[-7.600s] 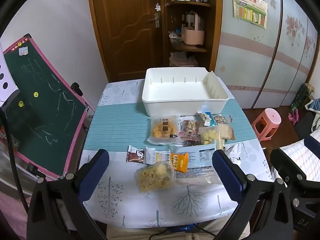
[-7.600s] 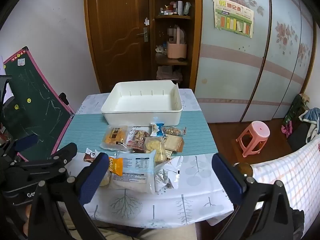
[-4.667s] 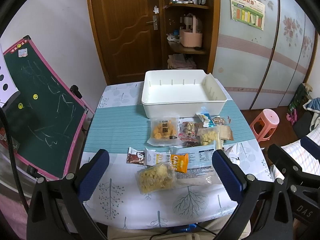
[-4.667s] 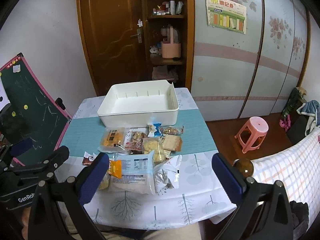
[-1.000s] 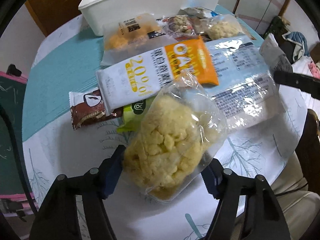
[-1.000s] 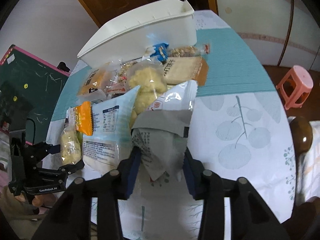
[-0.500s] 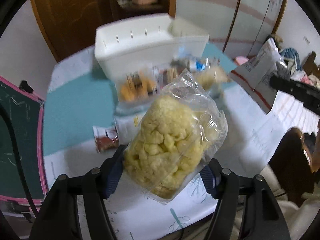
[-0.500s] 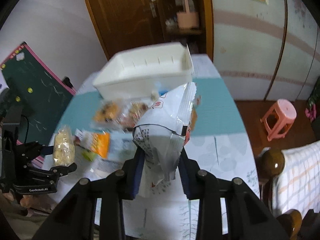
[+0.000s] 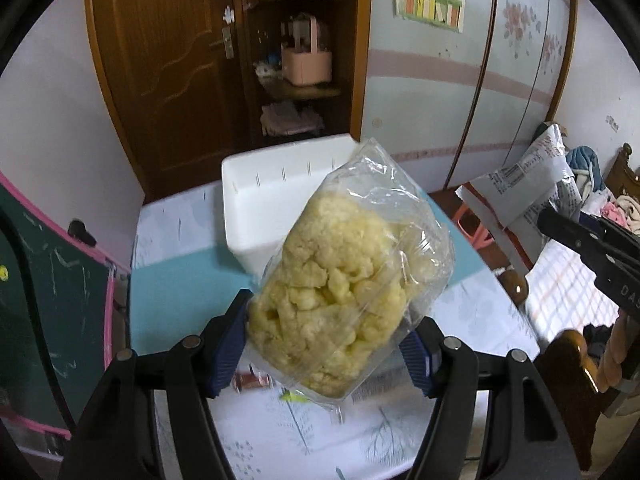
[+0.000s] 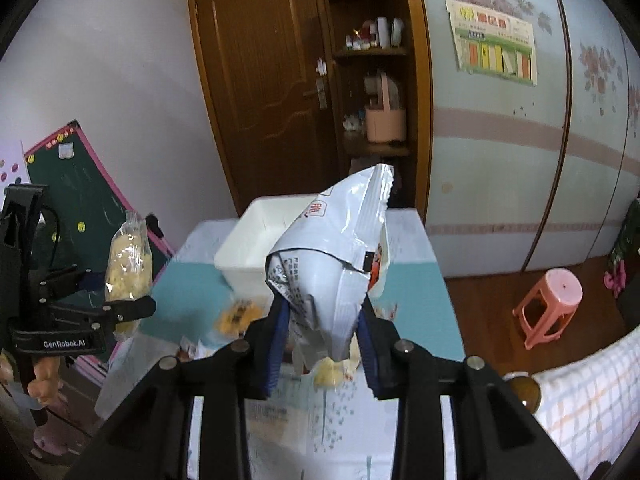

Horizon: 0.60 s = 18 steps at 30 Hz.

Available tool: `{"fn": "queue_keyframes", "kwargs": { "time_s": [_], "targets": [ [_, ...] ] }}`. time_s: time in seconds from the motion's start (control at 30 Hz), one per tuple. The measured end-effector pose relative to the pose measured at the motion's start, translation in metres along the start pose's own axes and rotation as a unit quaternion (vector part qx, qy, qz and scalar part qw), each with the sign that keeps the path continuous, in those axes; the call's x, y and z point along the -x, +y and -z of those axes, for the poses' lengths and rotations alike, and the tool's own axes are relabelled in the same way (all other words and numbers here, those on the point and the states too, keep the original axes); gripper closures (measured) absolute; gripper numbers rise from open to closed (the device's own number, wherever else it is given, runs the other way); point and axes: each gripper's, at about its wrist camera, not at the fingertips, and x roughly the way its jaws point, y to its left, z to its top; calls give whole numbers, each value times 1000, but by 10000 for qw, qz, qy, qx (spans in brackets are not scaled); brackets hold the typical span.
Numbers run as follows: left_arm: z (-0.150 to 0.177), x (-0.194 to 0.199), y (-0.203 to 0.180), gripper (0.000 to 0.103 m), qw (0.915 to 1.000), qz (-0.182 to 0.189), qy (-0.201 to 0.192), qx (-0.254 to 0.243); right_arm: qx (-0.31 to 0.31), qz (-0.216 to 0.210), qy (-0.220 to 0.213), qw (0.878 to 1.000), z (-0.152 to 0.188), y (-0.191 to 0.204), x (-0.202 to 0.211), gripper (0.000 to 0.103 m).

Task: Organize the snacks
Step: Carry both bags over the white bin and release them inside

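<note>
Holding aloft: your left gripper (image 9: 324,344) clamps the puffed-snack bag (image 9: 344,292) | your right gripper (image 10: 320,344) pinches the white pouch (image 10: 332,268) | both above table (image 9: 460,312).

The left gripper (image 9: 324,344) holds the clear bag of puffed snacks (image 9: 344,292) between its fingers, lifted above the table (image 9: 180,308), with the bin (image 9: 272,188) behind it at the table's far end. The right gripper (image 10: 320,344) holds the foil snack packet (image 10: 332,264) upright above the table, the bin also behind it. In the right wrist view the left gripper and its bag stand to the left, well apart from the packet. Loose snack packets (image 10: 236,316) lie on the table in front of the bin, below both held bags. A stool (image 10: 550,304) stands on the floor right of the table, a chalkboard (image 10: 80,196) leans at its left, and a door (image 9: 160,72) stands behind the bin.
</note>
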Motion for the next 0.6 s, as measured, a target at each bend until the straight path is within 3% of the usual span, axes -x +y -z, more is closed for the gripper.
{"fn": "queue_keyframes", "kwargs": {
  "time_s": [0.27, 0.6],
  "targets": [
    [-58, -6, 3, 36, 9996, -28, -294, -40, 99, 145, -197, 9997, -51, -10, -19, 70],
    [-115, -64, 27, 36, 9990, -257, -294, 218, 29, 319, -138, 9994, -92, -12, -75, 69]
  ]
}}
